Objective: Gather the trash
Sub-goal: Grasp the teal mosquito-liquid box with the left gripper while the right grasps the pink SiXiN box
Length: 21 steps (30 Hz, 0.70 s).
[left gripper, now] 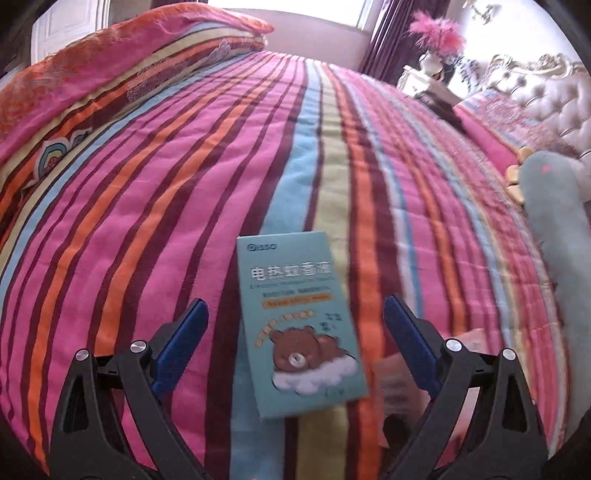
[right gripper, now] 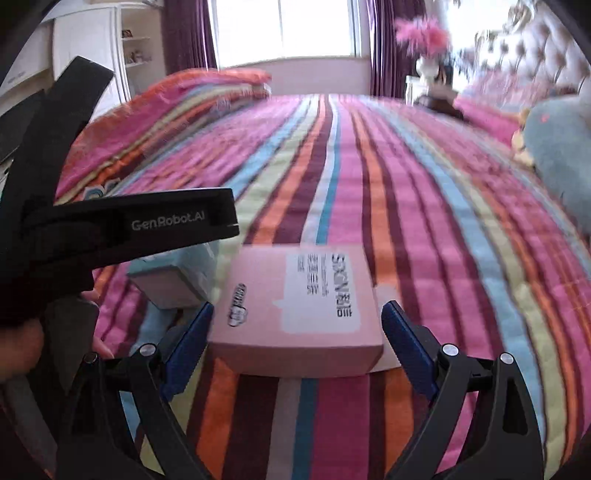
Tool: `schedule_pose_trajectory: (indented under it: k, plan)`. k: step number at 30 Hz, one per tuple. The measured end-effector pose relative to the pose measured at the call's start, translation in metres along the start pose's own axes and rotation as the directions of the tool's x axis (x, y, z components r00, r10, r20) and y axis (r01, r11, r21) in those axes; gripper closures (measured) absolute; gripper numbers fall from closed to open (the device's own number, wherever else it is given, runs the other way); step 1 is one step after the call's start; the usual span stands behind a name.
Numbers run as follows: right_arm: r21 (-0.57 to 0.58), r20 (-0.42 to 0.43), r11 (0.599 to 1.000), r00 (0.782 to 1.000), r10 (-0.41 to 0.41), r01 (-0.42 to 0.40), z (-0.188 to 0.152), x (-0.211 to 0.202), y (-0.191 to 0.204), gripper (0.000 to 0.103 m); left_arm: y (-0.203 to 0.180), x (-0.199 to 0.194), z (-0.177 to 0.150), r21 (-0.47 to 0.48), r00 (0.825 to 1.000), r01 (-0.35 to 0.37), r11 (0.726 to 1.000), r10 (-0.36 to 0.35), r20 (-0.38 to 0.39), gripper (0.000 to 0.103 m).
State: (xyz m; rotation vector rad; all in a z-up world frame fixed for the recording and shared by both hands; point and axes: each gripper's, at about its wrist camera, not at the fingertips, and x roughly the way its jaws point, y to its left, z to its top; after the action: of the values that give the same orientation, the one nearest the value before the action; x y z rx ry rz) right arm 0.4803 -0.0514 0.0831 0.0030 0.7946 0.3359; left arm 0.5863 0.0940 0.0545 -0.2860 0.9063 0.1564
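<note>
Light: bright daylight came from the window (right gripper: 286, 29) far ahead, which was blown out white.
Blur: motion smear softened the bedspread (right gripper: 461, 206), most in the right wrist view.
Edges: fisheye bending, dark corners.

Quilted cloth bedspread (left gripper: 184, 184), matt cardboard teal box (left gripper: 299, 317), matt cardboard pink box (right gripper: 299, 314)

striped bedspread (left gripper: 184, 192), teal plush (left gripper: 554, 206), pink flowers (right gripper: 424, 37)

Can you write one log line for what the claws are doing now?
left claw: open, astride teal bear box | right claw: open, astride pink box | both on striped bedspread
</note>
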Motion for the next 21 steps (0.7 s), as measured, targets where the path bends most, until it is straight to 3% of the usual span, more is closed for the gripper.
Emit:
schedule_pose_trajectory:
  k: [3,8,10,11,12,14,17,21]
  plan:
    - [0.031,-0.018,0.999,0.999,0.03,-0.03,0.002,0.004,-0.005,0.016,0.004,0.014,-0.002,-0.006,0.999,-0.035,0.999,0.035,-0.04,0.01]
    - [0.029,-0.046,0.999,0.998,0.048,-0.046,0.003,0.011,-0.005,0.016,0.01,0.015,-0.004,-0.026,0.999,-0.027,0.999,0.026,-0.04,0.013]
    - [0.012,-0.052,0.999,0.998,0.042,-0.042,0.004,0.012,-0.002,0.019,0.013,0.013,-0.005,-0.023,0.999,-0.043,0.999,0.042,-0.029,0.032]
    - [0.001,-0.055,1.0,0.998,0.031,-0.031,0.004,0.015,0.0,0.027,0.014,0.011,-0.006,-0.021,0.999,-0.039,0.999,0.038,-0.025,0.039]
    - [-0.014,-0.054,1.0,0.999,0.007,-0.008,0.004,0.014,0.003,0.027,0.017,0.008,-0.007,-0.014,0.999,-0.045,0.999,0.044,-0.012,0.055]
    - [-0.02,-0.044,1.0,0.999,0.016,-0.017,0.003,0.013,0.003,0.028,0.025,0.005,-0.01,0.002,1.0,-0.01,1.0,0.01,-0.021,0.055]
    - [0.008,0.0,1.0,1.0,0.018,-0.018,0.002,0.003,-0.005,0.028,0.036,-0.01,-0.02,0.043,1.0,-0.025,0.999,0.026,-0.008,0.055]
    - [0.057,0.029,0.998,1.0,0.006,-0.007,-0.02,-0.029,-0.02,0.028,0.067,-0.049,-0.049,0.02,1.0,0.014,1.0,-0.014,0.012,0.055]
